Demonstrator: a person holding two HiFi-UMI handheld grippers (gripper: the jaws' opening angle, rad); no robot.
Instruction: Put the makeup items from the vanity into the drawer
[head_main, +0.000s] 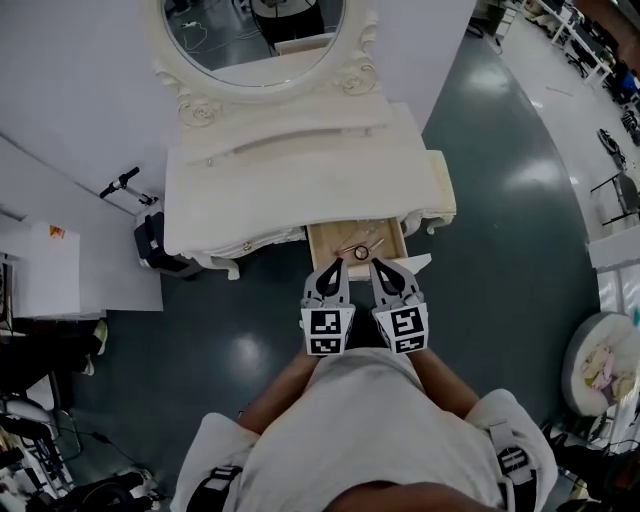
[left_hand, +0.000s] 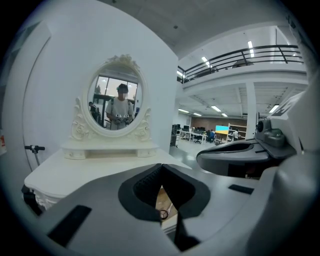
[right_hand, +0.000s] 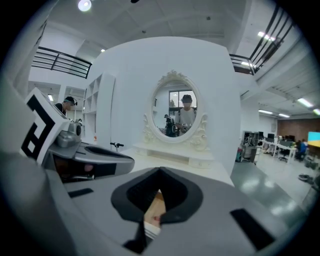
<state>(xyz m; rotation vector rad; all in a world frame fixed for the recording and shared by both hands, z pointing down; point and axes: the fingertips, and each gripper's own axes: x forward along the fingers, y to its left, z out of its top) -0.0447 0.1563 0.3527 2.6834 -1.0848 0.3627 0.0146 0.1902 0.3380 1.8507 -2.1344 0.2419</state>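
Head view: drawer open at frame centre, below the white vanity, makeup items lying inside; left gripper and right gripper side by side just below it | Left gripper view: jaws closed together, empty, lower centre; mirror upper left | Right gripper view: jaws pressed together, nothing held, drawer wood behind them.

In the drawer, the items are too small to identify.

On my left, a scooter handlebar stands by the wall, with a black bag just below it.
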